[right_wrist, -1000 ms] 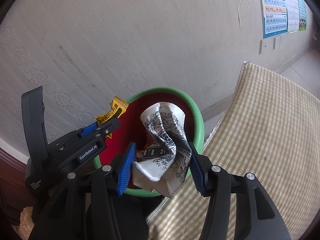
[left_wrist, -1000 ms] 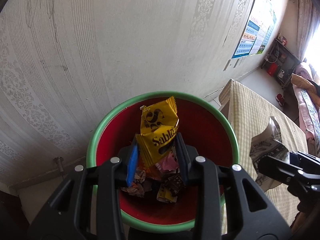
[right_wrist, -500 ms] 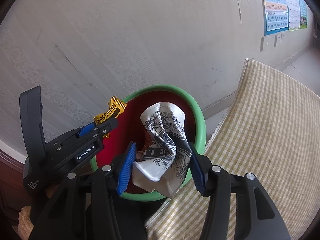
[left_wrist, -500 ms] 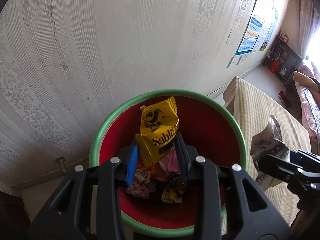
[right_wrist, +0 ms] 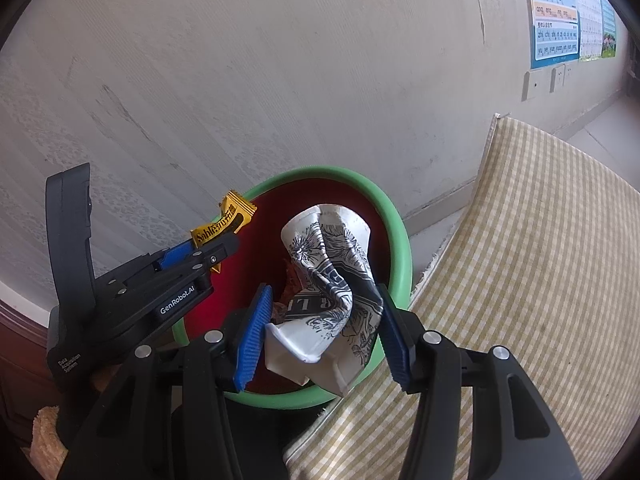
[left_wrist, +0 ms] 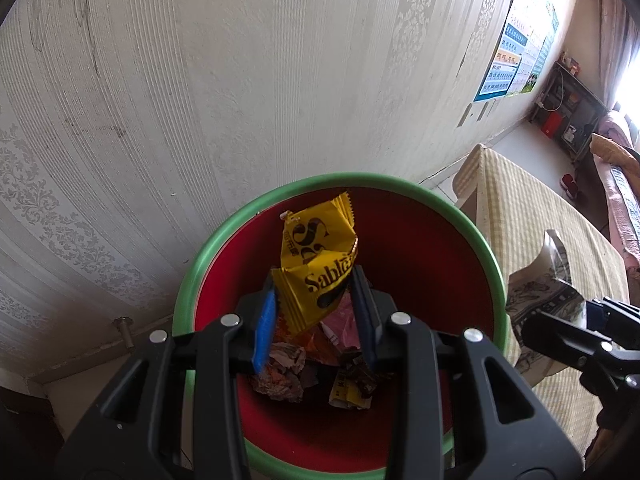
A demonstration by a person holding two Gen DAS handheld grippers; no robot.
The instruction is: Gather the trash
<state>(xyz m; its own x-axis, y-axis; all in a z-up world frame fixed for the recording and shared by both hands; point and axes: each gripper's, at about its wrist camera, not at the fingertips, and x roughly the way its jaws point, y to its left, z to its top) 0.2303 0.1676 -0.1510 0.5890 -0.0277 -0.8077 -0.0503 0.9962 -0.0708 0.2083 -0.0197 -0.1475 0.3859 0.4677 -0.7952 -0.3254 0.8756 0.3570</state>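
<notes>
A red bin with a green rim (left_wrist: pixel 420 190) stands against the wall, with several crumpled wrappers (left_wrist: pixel 288 376) at its bottom. My left gripper (left_wrist: pixel 314 308) is shut on a yellow snack wrapper (left_wrist: pixel 316 256) and hangs over the bin's mouth. In the right wrist view the same yellow snack wrapper (right_wrist: pixel 226 222) sticks out of the left gripper (right_wrist: pixel 202 250) above the bin (right_wrist: pixel 394 216). My right gripper (right_wrist: pixel 320 324) is shut on a crushed white paper cup with black print (right_wrist: pixel 328 276), held over the bin's near right rim. That crushed cup (left_wrist: pixel 540 284) also shows at the right of the left wrist view.
A yellow checked cloth (right_wrist: pixel 520 264) covers the surface right of the bin, its edge touching the rim. The pale patterned wall (left_wrist: pixel 240 80) rises just behind. A blue poster (right_wrist: pixel 556 12) hangs further along it. Shelves and a bed (left_wrist: pixel 612 184) lie far right.
The bin has slid slightly lower and rightward in the left wrist view. Both grippers keep their hold and have barely moved.
</notes>
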